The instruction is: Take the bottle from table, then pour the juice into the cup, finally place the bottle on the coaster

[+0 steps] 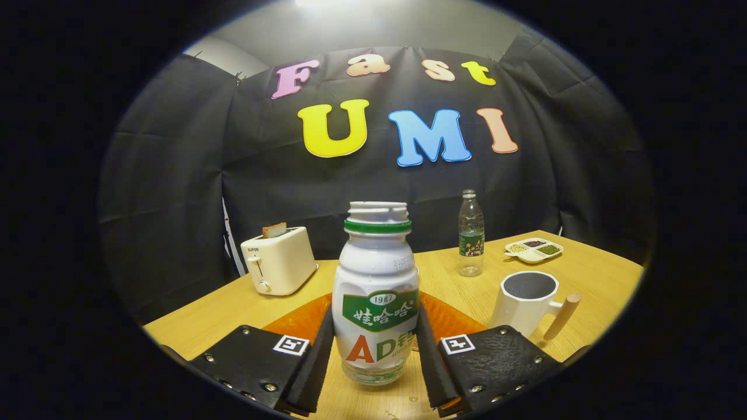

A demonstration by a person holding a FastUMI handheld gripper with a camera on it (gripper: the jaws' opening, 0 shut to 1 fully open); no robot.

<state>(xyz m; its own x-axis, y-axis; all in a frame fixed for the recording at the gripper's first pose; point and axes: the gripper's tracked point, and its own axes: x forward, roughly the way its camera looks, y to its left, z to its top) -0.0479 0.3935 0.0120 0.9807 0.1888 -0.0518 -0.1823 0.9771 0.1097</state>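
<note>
Tongs (375,344) clasped the bottle (376,291) between both fingers (its cap off, mouth open). It stood upright on the bench (583,274), in front of the orange coaster (295,321). Beside it, to the right, sat the cup (528,300), wooden handle outward.

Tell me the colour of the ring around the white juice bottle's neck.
Green, clearest in the gripper view: the ring sits under the open mouth of the white juice bottle.

White bottle (375,303) uncapped, upright between the gripper (375,356) fingers; white cup (527,301) beside; orange coaster (303,319) seemingly behind
</note>
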